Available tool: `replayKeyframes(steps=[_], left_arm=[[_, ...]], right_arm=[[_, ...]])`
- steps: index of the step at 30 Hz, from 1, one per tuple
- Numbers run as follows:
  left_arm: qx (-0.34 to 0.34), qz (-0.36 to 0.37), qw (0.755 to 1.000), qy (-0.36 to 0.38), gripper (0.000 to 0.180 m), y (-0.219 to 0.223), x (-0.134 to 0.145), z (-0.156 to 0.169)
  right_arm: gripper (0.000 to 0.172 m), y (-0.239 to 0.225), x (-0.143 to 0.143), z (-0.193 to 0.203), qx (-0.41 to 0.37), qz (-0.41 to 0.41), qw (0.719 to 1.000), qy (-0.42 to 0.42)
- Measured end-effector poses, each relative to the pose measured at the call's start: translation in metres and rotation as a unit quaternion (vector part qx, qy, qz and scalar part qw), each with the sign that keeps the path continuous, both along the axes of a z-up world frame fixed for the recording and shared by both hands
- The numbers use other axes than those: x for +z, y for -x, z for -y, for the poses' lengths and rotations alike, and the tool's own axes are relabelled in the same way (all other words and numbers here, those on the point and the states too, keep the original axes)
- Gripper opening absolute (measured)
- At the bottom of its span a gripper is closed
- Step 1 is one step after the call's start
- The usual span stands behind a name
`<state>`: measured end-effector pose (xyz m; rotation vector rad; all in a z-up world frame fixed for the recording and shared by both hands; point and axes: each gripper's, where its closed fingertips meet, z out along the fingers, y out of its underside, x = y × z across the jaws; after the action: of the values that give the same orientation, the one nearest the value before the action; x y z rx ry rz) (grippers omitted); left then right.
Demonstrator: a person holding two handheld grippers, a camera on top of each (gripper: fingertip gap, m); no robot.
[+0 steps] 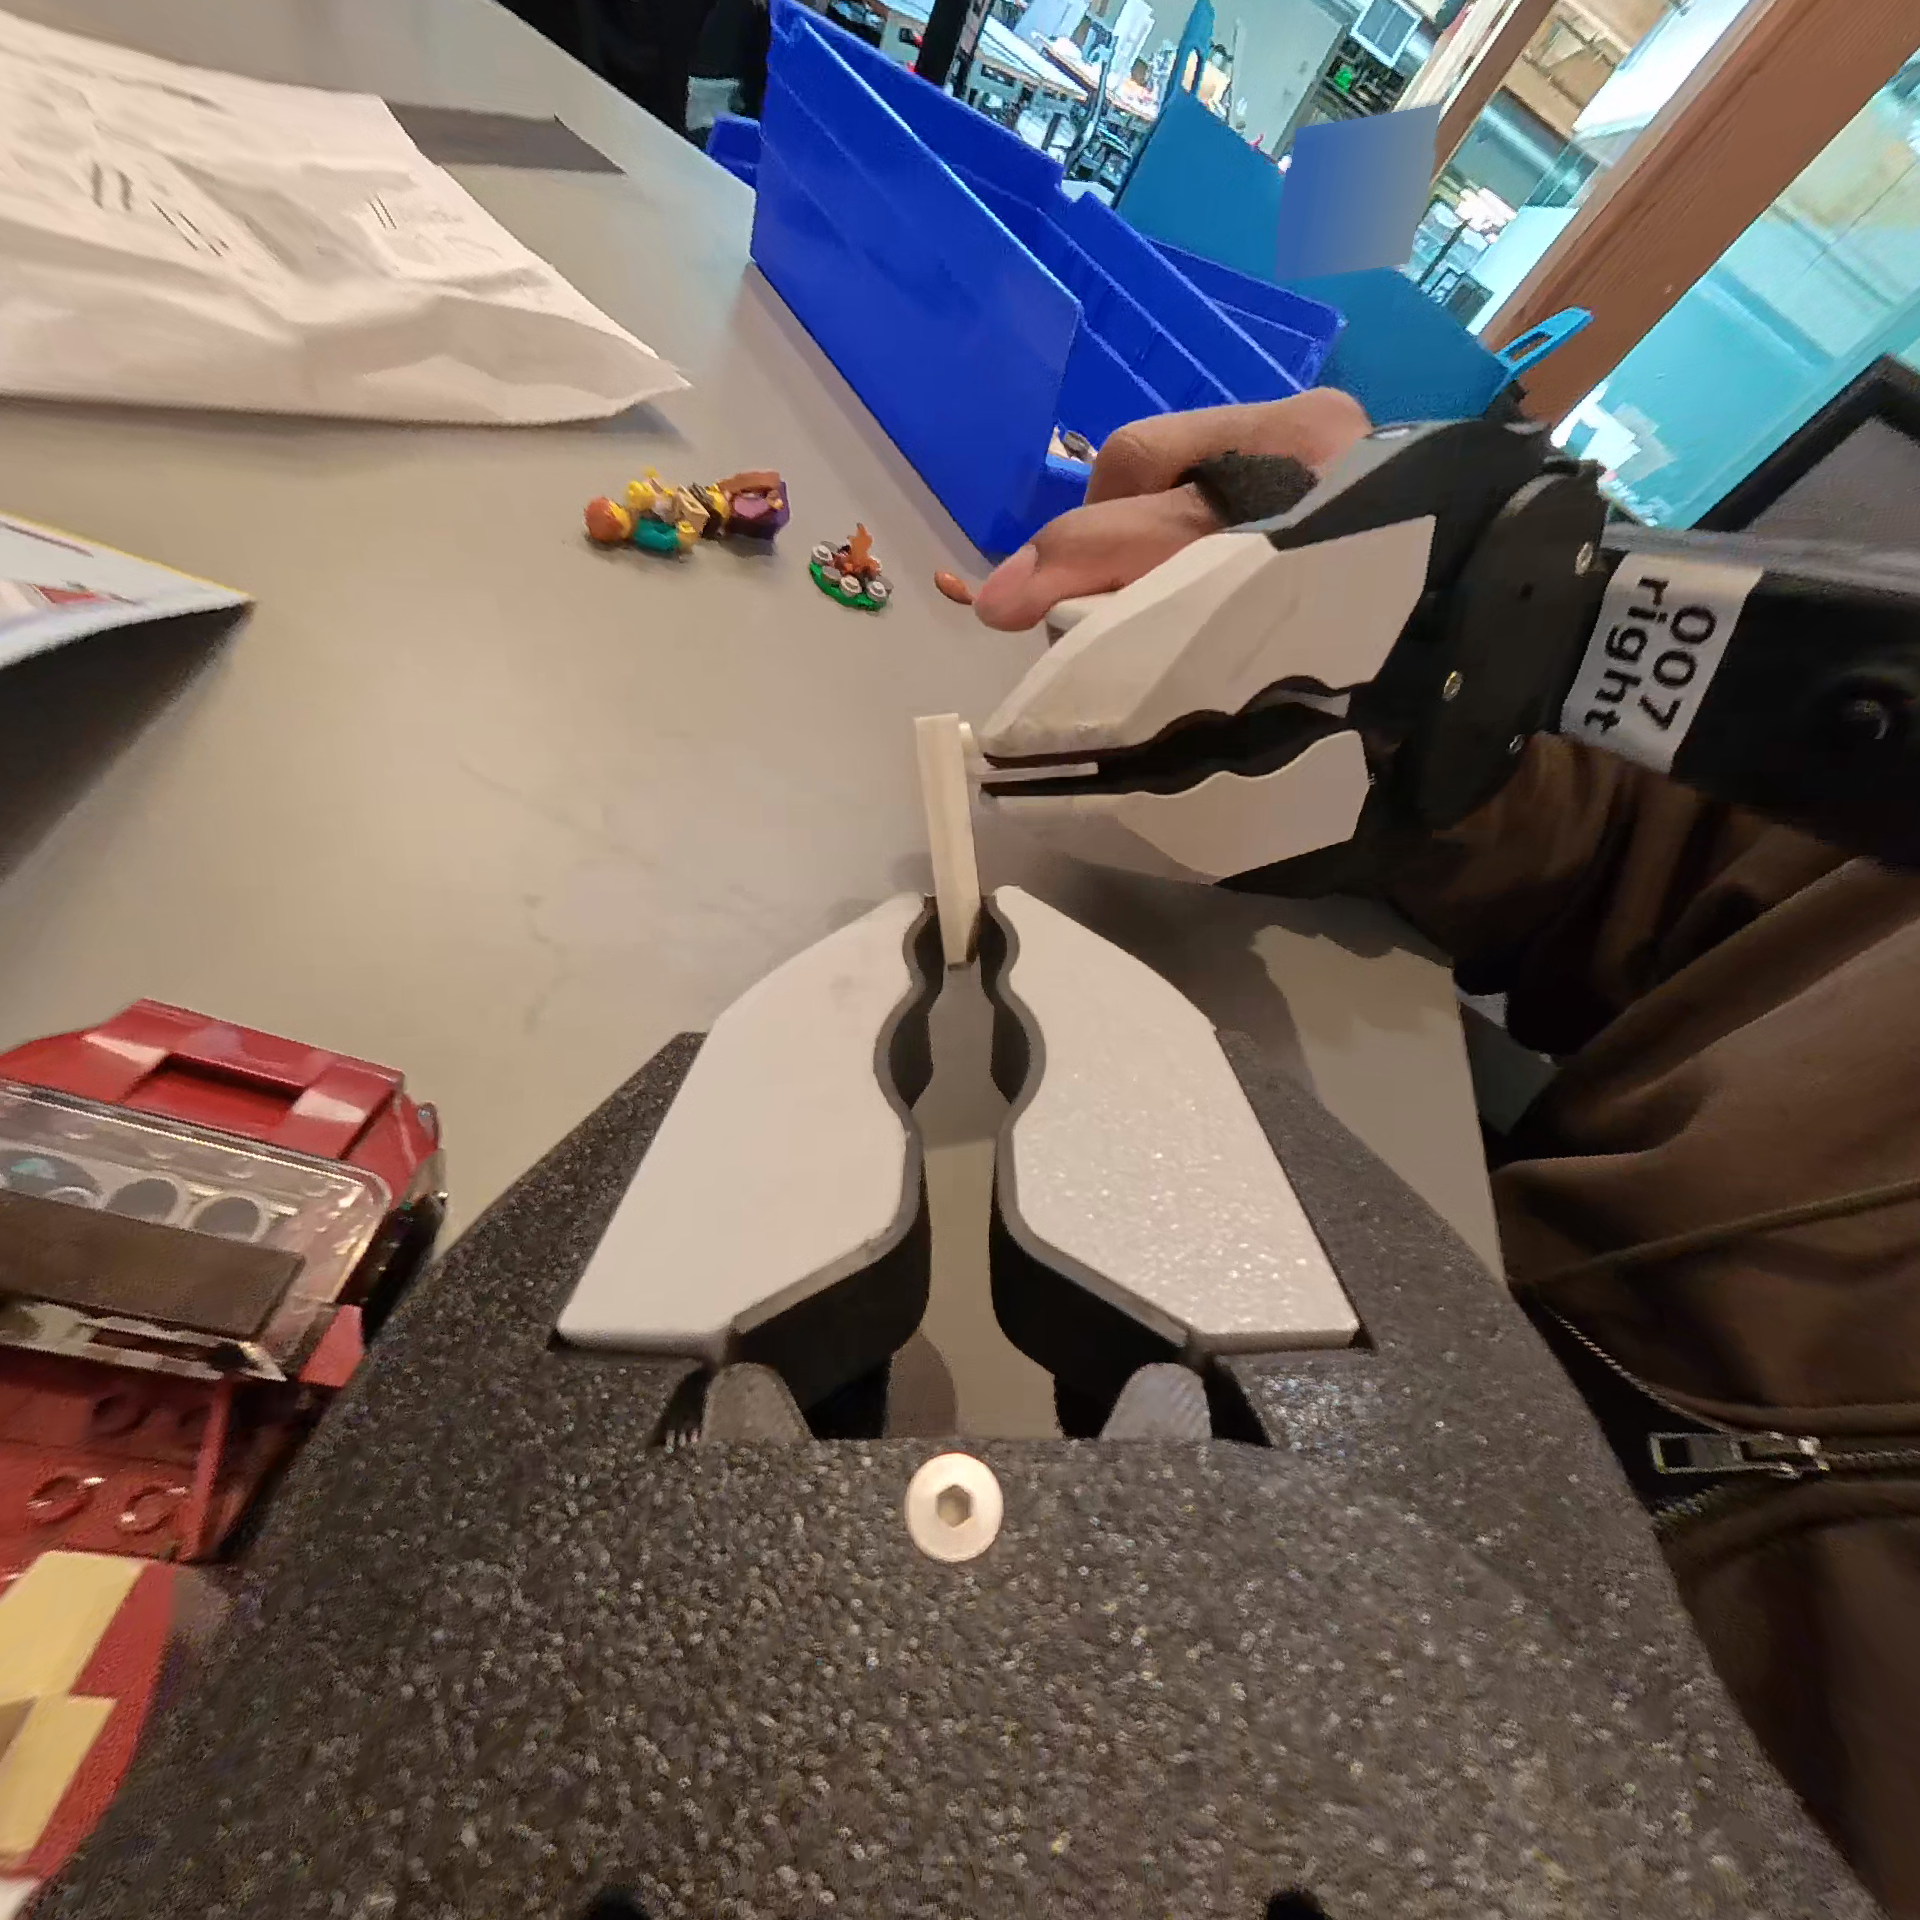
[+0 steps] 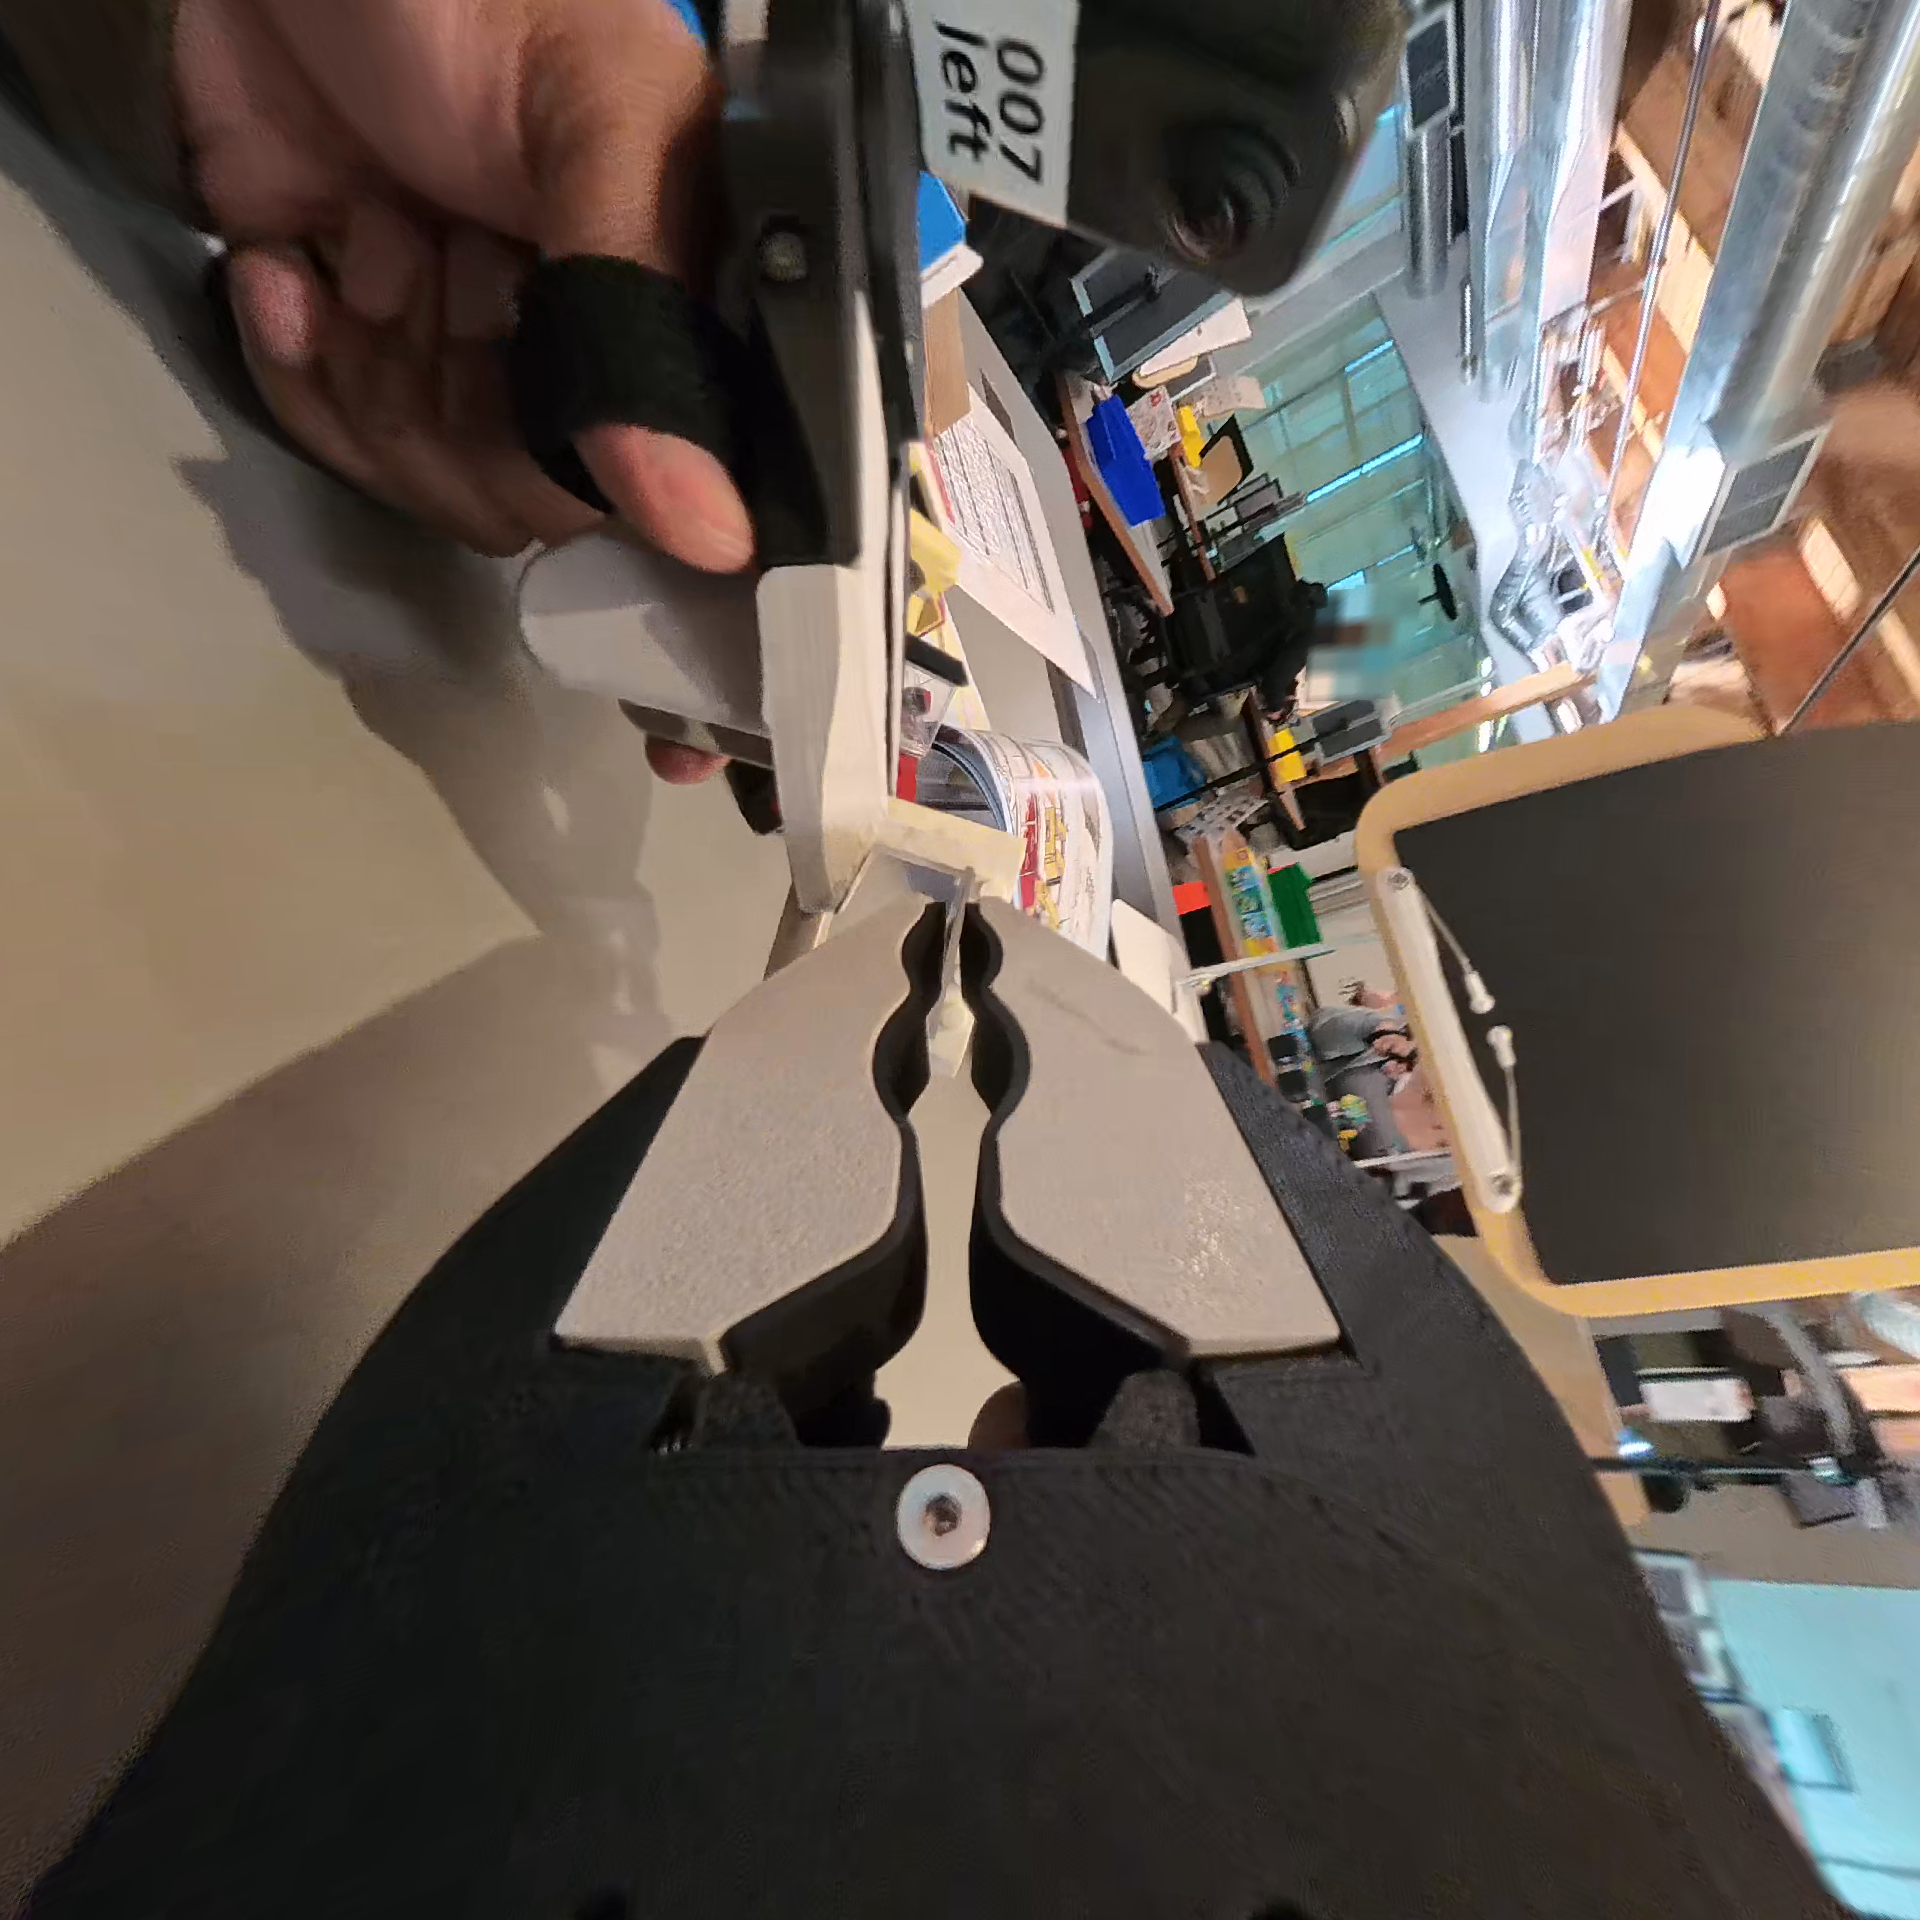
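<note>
Your left tongs (image 1: 961, 940) are pinching the lower end of a cream plate piece (image 1: 948, 821), which is standing upright above the grey table (image 1: 520, 779). Your right tongs (image 1: 987, 774) are lying nearly flat and coming in from the right, clamping a thin pale plate (image 1: 1039, 771) whose end is touching the upper part of the cream piece. In the right wrist view this thin plate (image 2: 951, 951) is showing edge-on between narrow jaws, with a small studded bit deeper in the gap; blur is making it hard to read. Your right hand (image 1: 1132, 499), with a black strap over one finger, is gripping the handle, and a brown sleeve (image 1: 1662, 987) is trailing behind it. To the left, a red brick-built model (image 1: 197, 1247) is being cut off by the edge. Farther off, small colourful brick figures (image 1: 691, 509) are lying near blue bins (image 1: 935, 270) and white paper (image 1: 260, 239).
</note>
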<state>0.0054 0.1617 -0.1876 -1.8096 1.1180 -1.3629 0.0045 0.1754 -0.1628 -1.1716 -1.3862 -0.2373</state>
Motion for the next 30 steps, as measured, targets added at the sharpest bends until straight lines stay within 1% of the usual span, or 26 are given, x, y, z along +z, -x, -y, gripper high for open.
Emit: replayKeyframes(steps=[3,6,12,15,22,25,30], left_arm=[[-0.018,-0.004,0.999,0.027,0.006,-0.001,-0.003,0.006],[-0.036,-0.017,0.999,0.032,0.006,-0.003,-0.007,0.012],[-0.065,-0.025,0.997,0.030,0.006,-0.005,-0.009,0.021],[-0.079,-0.025,0.996,0.043,0.006,-0.006,-0.010,0.026],[-0.139,-0.023,0.987,0.082,0.006,-0.004,-0.009,0.045],[-0.154,-0.039,0.984,0.081,0.006,-0.005,-0.014,0.053],[-0.176,-0.073,0.980,0.061,0.006,-0.007,-0.023,0.062]], right_arm=[[0.003,0.001,-0.003,0.005,0.018,0.035,0.999,-0.029],[0.003,0.001,-0.005,0.012,0.044,0.056,0.997,-0.033],[0.002,0.000,-0.003,0.024,0.083,0.037,0.996,0.012],[0.002,0.000,-0.004,0.028,0.095,0.039,0.995,0.021],[0.002,0.006,-0.002,0.045,0.114,0.078,0.990,-0.021],[0.002,0.005,-0.006,0.053,0.119,0.105,0.987,-0.035],[0.002,0.004,-0.014,0.065,0.135,0.121,0.983,-0.033]])
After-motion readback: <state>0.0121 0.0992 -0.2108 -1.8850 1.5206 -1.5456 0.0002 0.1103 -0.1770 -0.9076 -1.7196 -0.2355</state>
